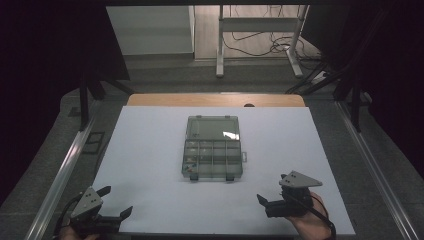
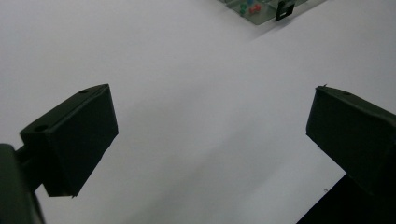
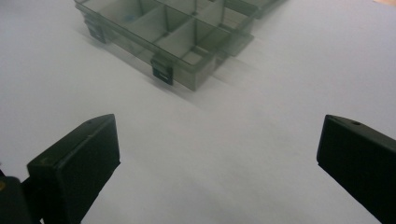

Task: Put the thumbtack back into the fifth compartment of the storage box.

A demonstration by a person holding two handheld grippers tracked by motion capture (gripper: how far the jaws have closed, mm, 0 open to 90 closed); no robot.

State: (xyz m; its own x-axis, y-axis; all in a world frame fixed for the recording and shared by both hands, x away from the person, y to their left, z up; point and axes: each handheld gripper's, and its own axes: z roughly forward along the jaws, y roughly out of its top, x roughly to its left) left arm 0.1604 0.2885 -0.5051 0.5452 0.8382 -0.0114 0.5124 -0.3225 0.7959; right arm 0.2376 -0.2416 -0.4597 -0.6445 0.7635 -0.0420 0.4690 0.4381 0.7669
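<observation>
So my left tool (image 1: 114,201) sits at the near left corner of the white sheet (image 1: 150,165) covering the tabletop, jaws spread wide with nothing between them, just bare white underneath. My right tool (image 1: 272,192) is over at the near right, also gaping wide and holding nothing, pointed in toward the middle. A bit further out, in the center of the sheet and well apart from both tools, is the clear grey plastic compartment box (image 1: 213,159). Its lid (image 1: 212,128) is flipped open and lying flat on the far side. From my left gripper view I can spot a few small red and green bits (image 2: 248,8) in a corner compartment. Two dark latches (image 3: 162,71) hang off the near wall.
</observation>
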